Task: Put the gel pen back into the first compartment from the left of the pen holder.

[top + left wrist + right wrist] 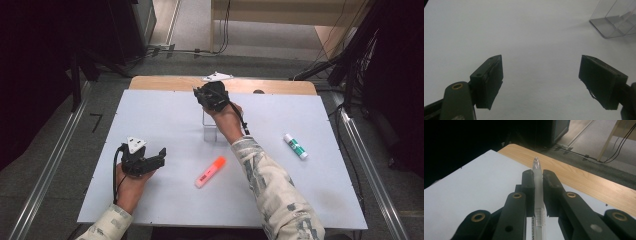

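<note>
The clear pen (537,192), which your right tongs (538,178) pinch mid-barrel above the clear box (210,131) at the far worktop (165,107), looks light, stiff and slick, so hold squarely; your left tongs (540,75) stand spread, empty.

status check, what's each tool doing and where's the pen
Right tool shut on clear pen, above the clear box. Left tool open, nothing between its jaws, low over the table. Nothing in the way.
</note>
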`<action>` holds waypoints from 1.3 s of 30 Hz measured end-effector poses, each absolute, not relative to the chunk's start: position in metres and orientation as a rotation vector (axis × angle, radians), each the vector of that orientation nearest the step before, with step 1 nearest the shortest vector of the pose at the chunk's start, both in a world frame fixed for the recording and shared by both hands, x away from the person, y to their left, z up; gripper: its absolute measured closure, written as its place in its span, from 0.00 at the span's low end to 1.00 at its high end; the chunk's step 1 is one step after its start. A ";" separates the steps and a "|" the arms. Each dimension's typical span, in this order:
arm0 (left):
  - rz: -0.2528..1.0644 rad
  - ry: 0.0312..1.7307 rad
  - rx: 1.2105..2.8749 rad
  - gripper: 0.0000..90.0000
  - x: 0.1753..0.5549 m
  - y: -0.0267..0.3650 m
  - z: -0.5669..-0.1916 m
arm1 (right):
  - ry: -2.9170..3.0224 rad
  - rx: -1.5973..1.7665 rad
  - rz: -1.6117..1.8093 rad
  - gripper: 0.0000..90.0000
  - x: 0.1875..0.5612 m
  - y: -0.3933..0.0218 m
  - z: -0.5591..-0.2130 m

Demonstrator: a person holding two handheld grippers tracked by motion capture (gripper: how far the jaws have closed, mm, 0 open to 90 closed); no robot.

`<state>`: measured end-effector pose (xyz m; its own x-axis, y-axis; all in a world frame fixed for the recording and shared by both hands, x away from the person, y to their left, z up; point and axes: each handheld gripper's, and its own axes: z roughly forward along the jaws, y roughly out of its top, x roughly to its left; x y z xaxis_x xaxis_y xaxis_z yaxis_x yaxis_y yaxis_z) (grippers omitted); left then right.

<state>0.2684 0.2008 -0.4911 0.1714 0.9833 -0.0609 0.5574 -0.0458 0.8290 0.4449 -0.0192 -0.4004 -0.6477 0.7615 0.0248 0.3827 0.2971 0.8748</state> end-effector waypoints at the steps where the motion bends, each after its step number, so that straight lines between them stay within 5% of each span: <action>1: 0.722 1.480 1.702 0.23 0.268 0.201 -0.491 | 2.176 1.025 1.299 0.87 0.445 -0.019 -0.400; 31: 0.722 1.486 1.713 0.23 0.269 0.200 -0.492 | 2.219 1.046 1.321 0.86 0.421 -0.047 -0.410; 39: 0.721 1.485 1.718 0.23 0.269 0.199 -0.493 | 2.239 1.059 1.316 0.74 0.415 -0.060 -0.421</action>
